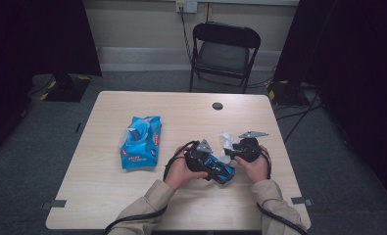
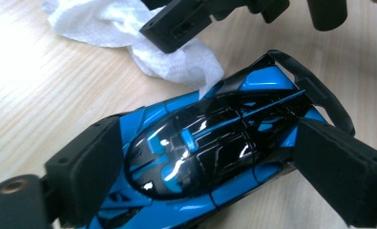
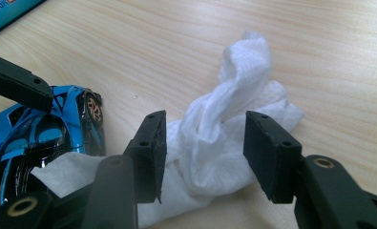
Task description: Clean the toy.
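Currently: blue toy car (image 2: pixel 200 157) lies lower centre on the counter (image 1: pixel 103 191), clamped between the left gripper (image 1: pixel 211 166) fingers. Right gripper (image 3: pixel 203 152) fingers stand half open around the crumpled white wipe (image 3: pixel 224 138), not pressing. Advice: re-grip wipe snugly, keep car steady.

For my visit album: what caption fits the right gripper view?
An open claw straddles a crumpled white wipe on the wooden table, beside a blue toy car.
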